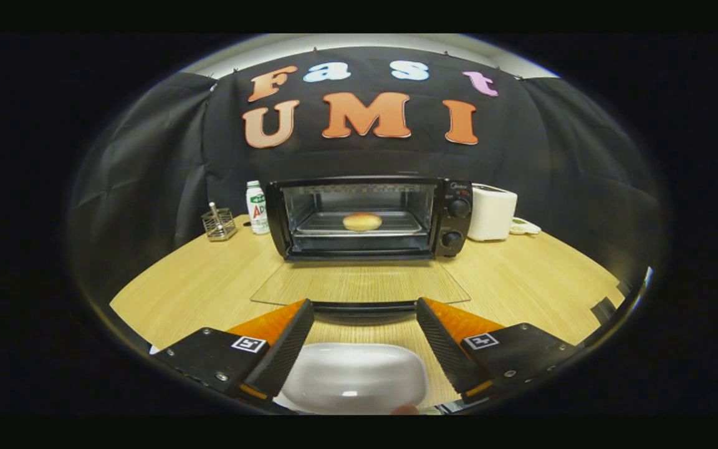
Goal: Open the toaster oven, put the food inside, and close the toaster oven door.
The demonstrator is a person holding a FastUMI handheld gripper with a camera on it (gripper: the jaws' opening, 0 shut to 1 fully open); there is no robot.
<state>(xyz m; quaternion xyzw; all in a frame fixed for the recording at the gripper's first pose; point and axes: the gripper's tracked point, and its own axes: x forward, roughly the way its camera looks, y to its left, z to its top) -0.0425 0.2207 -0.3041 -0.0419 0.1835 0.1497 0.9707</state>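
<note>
table [209, 280]: matt wood grain | oven door [359, 284]: clear glass | plate [353, 374]: glossy

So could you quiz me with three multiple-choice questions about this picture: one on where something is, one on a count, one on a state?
1. Where is the bun?
A. on the white dish
B. on the rack inside the toaster oven
C. between the claw fingers

2. How many knobs does the oven have?
A. one
B. two
C. four

3. How is the oven door?
A. folded down open
B. shut
C. removed

Answers: 1 B, it lies on the rack. 2 B, two knobs sit stacked beside the opening. 3 A, the glass door lies flat toward the open claw, with the white dish bare.
</note>
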